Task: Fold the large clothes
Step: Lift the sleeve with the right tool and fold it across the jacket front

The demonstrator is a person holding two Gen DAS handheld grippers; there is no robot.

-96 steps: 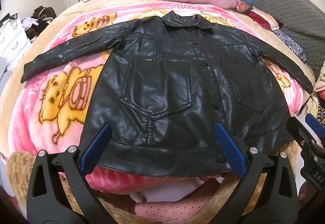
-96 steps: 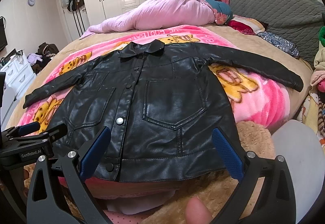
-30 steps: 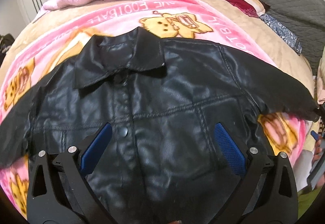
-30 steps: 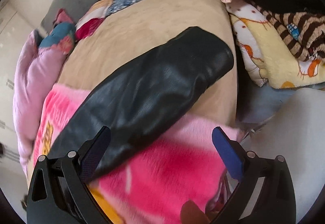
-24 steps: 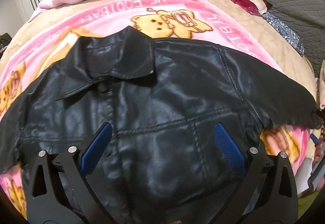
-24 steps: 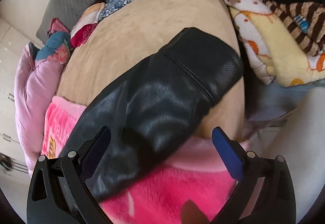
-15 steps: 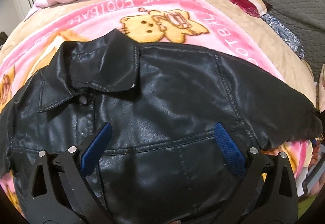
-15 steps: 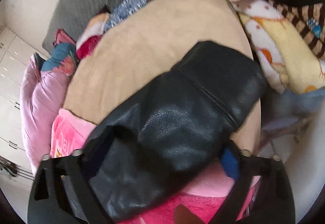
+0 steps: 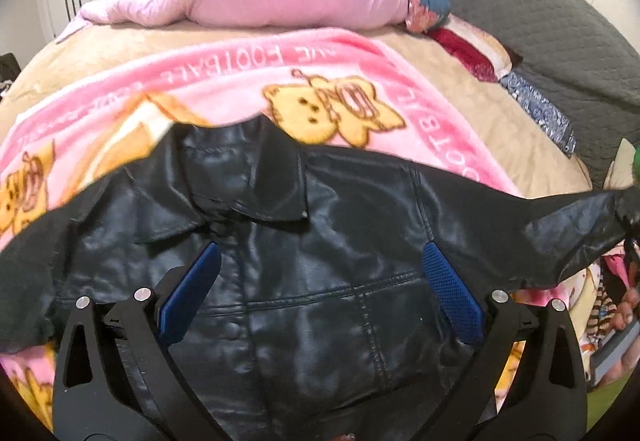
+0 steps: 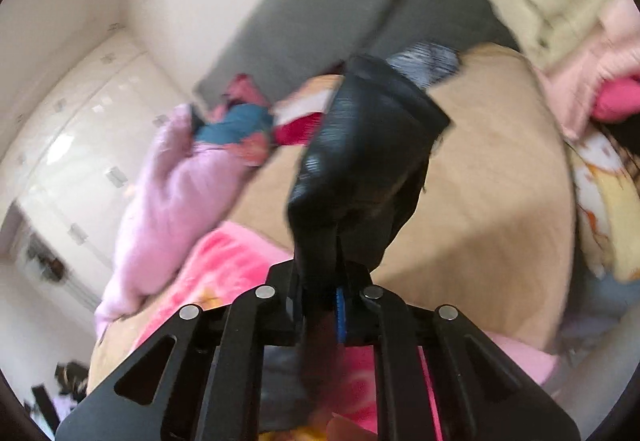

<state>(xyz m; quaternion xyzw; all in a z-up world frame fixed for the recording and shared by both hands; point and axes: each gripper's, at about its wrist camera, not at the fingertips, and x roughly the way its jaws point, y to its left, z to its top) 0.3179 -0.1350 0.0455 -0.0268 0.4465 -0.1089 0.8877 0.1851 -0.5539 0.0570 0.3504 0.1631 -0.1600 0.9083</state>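
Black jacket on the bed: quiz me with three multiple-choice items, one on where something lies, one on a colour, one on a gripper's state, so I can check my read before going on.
1. Where does the black jacket lie?
A. On the pink cartoon blanket
B. On the grey quilt
C. On the floor

2. What colour are the pads of the left gripper?
A. Red
B. Blue
C. White

3. What is between the right gripper's jaws?
A. Nothing
B. The pink blanket
C. The jacket's sleeve

Answers:
1. A, pink blanket with yellow bears shows around the jacket's collar and sleeves.
2. B, both textured pads over the jacket front are blue.
3. C, the jaws are closing on black leather and the cuff stands up beyond them.
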